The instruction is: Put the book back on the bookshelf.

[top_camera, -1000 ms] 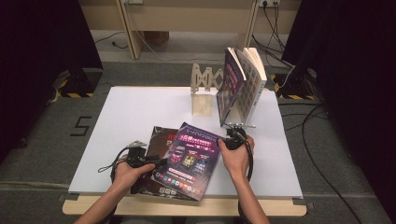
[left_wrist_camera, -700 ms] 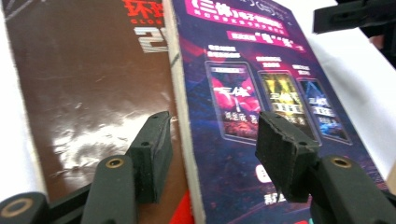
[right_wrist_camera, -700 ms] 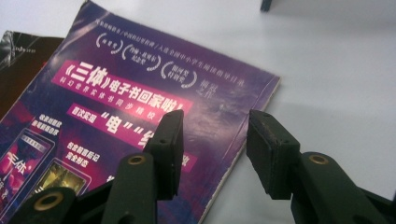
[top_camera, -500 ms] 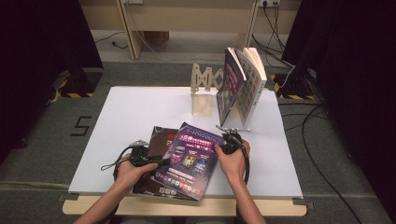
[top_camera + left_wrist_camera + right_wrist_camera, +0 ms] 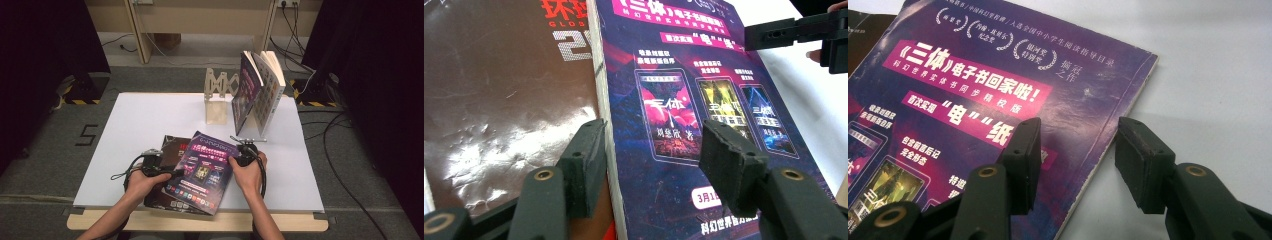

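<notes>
High view: the purple magazine (image 5: pixel 205 170) is seen lying flat at the near edge of the white table (image 5: pixel 150 120), overlapping a dark book (image 5: pixel 172 147). Its long axis runs from near-left to far-right, the title end pointed away from the person. The left gripper (image 5: pixel 651 145) is held with jaws apart, straddling the magazine's left edge. The right gripper (image 5: pixel 1078 150) has just been opening; its jaws stand wide astride the right edge, not pressing. Two books (image 5: pixel 257 92) are kept upright in the wooden rack (image 5: pixel 218 97).
</notes>
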The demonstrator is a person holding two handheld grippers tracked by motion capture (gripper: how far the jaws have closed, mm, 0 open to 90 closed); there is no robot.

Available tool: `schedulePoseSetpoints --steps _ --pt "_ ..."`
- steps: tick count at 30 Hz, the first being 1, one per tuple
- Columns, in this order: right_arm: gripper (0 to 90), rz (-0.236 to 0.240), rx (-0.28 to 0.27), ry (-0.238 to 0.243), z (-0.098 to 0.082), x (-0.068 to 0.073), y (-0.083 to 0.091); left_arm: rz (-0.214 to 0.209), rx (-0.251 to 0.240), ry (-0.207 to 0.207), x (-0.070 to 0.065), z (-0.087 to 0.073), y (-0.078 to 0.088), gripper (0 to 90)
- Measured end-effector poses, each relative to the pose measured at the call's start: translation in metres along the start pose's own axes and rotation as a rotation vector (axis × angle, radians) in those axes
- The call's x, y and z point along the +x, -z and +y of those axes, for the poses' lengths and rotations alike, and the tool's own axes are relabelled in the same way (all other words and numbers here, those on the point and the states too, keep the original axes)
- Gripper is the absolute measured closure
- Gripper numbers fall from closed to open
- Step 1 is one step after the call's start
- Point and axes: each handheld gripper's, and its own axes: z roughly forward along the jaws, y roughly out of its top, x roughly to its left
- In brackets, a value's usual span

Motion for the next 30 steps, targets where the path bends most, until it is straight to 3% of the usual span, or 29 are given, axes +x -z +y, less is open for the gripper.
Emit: schedulePoseSetpoints --steps 7,12,20,22,25,30 --pt "56.3 -0.001 0.004 -0.013 -0.0001 -0.0003 0.0005 0.008 0.008 0.016 -0.0003 0.0026 -0.0005 45.1" --pt "56.3 -0.008 0.001 -0.014 -0.0011 0.0016 0.0007 0.017 -0.014 0.081 -0.0003 0.0028 0.0014 50.0" --pt "56.3 -0.019 -0.004 -0.009 -0.0021 0.0027 0.0004 -0.018 -0.043 0.12 -0.0054 0.0054 0.0089 55.4" --pt "56.3 -0.02 -0.004 -0.01 -0.0022 0.0028 0.0004 -0.034 -0.041 0.144 -0.0052 0.0047 0.009 56.8" --pt "56.3 -0.025 -0.005 -0.007 -0.0025 0.0034 0.0003 -0.066 -0.045 0.216 -0.0031 0.003 0.0076 57.1" --pt "56.3 -0.027 -0.006 -0.016 -0.0028 0.0039 0.0004 -0.066 -0.038 0.241 -0.004 0.0028 0.001 55.8"
